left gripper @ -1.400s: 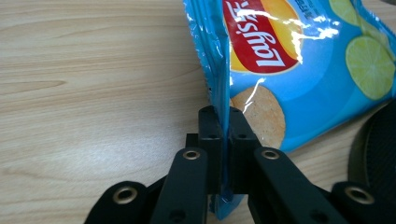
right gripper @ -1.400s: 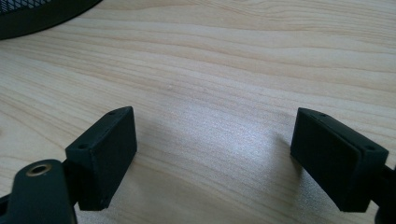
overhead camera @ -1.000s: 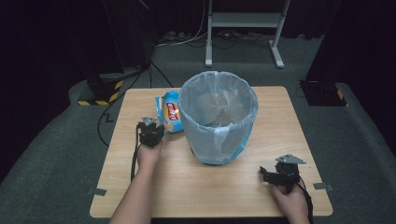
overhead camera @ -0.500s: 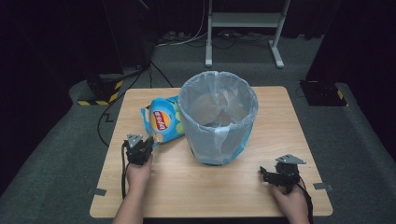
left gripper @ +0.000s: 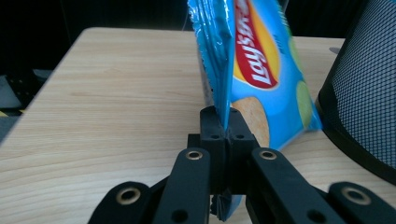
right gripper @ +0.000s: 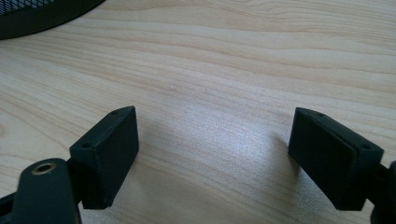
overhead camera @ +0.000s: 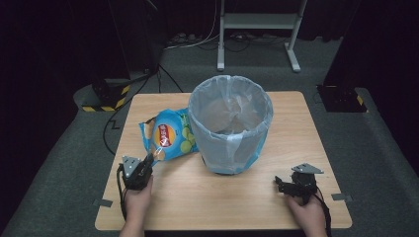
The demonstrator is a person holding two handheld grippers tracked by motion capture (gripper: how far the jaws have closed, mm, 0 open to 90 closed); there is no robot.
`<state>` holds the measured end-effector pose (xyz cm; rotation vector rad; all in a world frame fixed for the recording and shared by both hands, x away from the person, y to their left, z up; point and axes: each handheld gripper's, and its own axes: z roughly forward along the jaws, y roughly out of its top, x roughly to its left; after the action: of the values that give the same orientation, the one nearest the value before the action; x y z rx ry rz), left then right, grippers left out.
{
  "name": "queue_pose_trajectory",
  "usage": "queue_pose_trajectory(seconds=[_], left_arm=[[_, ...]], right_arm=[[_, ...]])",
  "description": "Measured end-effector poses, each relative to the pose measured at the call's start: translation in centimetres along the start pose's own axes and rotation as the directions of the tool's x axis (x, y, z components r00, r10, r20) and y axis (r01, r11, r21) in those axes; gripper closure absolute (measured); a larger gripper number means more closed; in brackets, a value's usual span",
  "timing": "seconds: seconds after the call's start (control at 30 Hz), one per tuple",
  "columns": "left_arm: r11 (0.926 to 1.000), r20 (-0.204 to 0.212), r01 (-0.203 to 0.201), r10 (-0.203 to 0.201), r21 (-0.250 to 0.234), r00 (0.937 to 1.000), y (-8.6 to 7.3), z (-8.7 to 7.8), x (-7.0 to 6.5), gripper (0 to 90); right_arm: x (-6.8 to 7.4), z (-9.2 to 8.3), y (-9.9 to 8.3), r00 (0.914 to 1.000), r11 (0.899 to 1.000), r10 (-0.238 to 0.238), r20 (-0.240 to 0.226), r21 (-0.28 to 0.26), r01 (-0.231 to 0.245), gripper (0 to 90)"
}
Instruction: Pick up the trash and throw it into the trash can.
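A blue Lay's chip bag lies tilted on the wooden table, just left of a mesh bin lined with a clear bag. My left gripper is shut on the bag's near edge; in the left gripper view the crimped seam runs between the closed jaws of the gripper and the bag rises beyond them. My right gripper rests near the table's front right, open, with bare wood between its pads in the right gripper view.
The bin's black mesh wall stands close on the right of the held bag. A metal stand and cables lie on the grey floor behind the table. Black cases sit at both far corners.
The left gripper has drawn back toward the table's front edge, pulling the chip bag along from beside the bin. The right gripper has stayed put.
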<state>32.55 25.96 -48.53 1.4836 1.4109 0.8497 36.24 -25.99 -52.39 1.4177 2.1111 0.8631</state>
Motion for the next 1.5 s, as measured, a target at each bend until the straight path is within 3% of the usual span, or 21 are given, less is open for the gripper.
queue_pose_trajectory(seconds=[0.4, 0.73, 1.07, 1.5], left_arm=[[0.9943, -0.029, -0.018, 0.015, -0.105, 0.9995, 0.6, -4.1, 0.3, 88.2], [0.9877, -0.059, -0.03, 0.021, -0.153, 0.998, 1.4, -6.1, 0.3, 88.1], [0.9723, -0.074, -0.044, 0.027, -0.23, 0.9969, 3.0, -7.9, 0.0, 88.1], [0.9506, -0.096, -0.062, 0.034, -0.304, 0.9948, 5.0, -8.8, -1.0, 88.1]], right_arm=[[0.0, 0.0, 0.0, 1.0, 1.0, 0.002, -0.001, 0.0, -0.002, 16.2], [0.1, 0.0, 0.0, 1.0, 1.0, 0.001, 0.0, -0.003, -0.001, 16.2], [0.1, 0.0, 0.0, 1.0, 1.0, -0.004, 0.001, -0.005, 0.004, 16.3], [0.1, 0.0, 0.0, 1.0, 1.0, -0.005, 0.0, -0.005, 0.005, 16.6]])
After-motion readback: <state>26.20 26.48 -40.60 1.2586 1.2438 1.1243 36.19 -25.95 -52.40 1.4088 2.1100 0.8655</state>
